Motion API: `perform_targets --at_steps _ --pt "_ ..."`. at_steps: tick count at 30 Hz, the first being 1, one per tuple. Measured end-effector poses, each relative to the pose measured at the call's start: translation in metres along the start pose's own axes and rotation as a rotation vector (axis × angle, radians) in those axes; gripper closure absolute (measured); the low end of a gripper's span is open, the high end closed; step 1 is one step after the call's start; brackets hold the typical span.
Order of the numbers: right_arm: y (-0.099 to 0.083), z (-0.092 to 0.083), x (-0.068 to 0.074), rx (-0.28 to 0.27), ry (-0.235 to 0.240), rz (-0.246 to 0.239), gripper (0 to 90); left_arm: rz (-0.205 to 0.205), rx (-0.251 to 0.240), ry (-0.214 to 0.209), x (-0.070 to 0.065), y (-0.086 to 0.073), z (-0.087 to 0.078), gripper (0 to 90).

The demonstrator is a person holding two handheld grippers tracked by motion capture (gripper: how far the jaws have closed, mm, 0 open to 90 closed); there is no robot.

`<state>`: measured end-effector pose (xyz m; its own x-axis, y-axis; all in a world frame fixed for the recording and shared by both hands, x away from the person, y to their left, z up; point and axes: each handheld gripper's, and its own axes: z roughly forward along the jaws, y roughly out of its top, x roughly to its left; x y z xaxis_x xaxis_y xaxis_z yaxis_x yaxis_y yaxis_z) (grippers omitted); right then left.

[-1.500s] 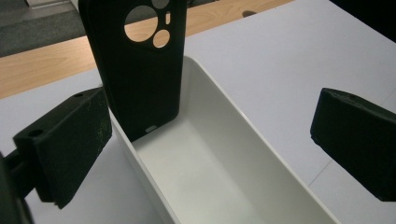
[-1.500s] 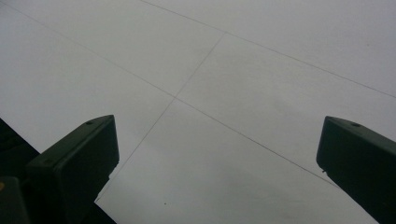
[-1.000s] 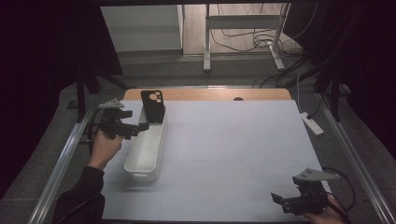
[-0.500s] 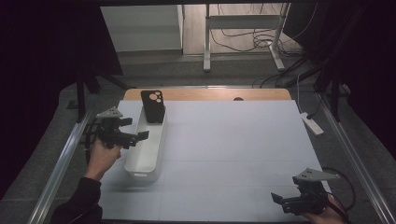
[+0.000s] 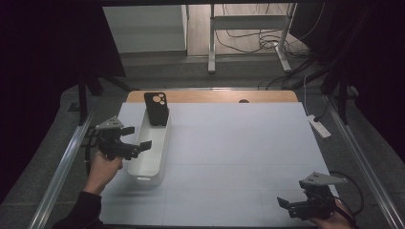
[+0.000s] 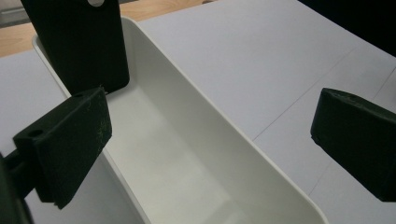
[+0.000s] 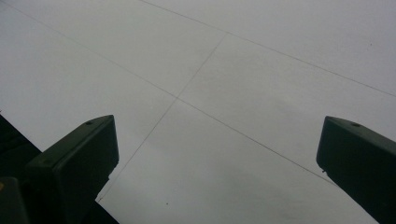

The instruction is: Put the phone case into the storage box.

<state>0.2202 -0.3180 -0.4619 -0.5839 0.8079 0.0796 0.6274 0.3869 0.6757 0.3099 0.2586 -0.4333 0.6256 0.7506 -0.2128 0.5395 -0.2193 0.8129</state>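
At the left side of the surface (image 5: 229,143) sits one long white bin (image 5: 152,148), and one black phone case (image 5: 156,109) stands on end in its far end, leaning against the end wall, camera cut-outs uppermost. Left hand-held gripper (image 5: 135,137) hovers beside the bin's left wall, jaws wide apart, nothing between them; its own view looks down the bin's bare inside toward the case (image 6: 79,42). Right hand-held gripper (image 5: 290,205) is low at the near right corner, well apart from the bin, jaws also spread and empty over bare surface (image 7: 224,93).

Handling, as I judge it: case looks light, thin, slightly flexible, probably matte rubbery plastic, so grippy rather than slick and not fragile. Best hold is across its two flat faces near the top edge, which stands clear above the rim. Bin looks rigid, smooth, light; likely to slide if nudged.

Count: one bin, one case, two hand-held grippers.
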Motion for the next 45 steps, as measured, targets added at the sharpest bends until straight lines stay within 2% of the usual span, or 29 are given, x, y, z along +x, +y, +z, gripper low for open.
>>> perform_targets --at_steps 12,26,38,45 --pt "0.0 0.0 0.0 -0.001 0.0 0.0 0.0 0.014 -0.006 0.017 -0.009 -0.01 -0.002 0.0" --pt "0.0 0.0 0.001 -0.002 -0.002 -0.002 0.0 0.046 -0.011 0.058 -0.025 -0.021 -0.012 0.0" --pt "0.0 0.0 0.001 0.0 -0.003 -0.003 0.0 0.052 -0.01 0.073 -0.037 -0.036 -0.016 0.0" --pt "0.0 0.0 0.001 0.001 -0.003 -0.004 0.0 0.052 -0.029 0.084 -0.044 -0.044 -0.025 0.0"
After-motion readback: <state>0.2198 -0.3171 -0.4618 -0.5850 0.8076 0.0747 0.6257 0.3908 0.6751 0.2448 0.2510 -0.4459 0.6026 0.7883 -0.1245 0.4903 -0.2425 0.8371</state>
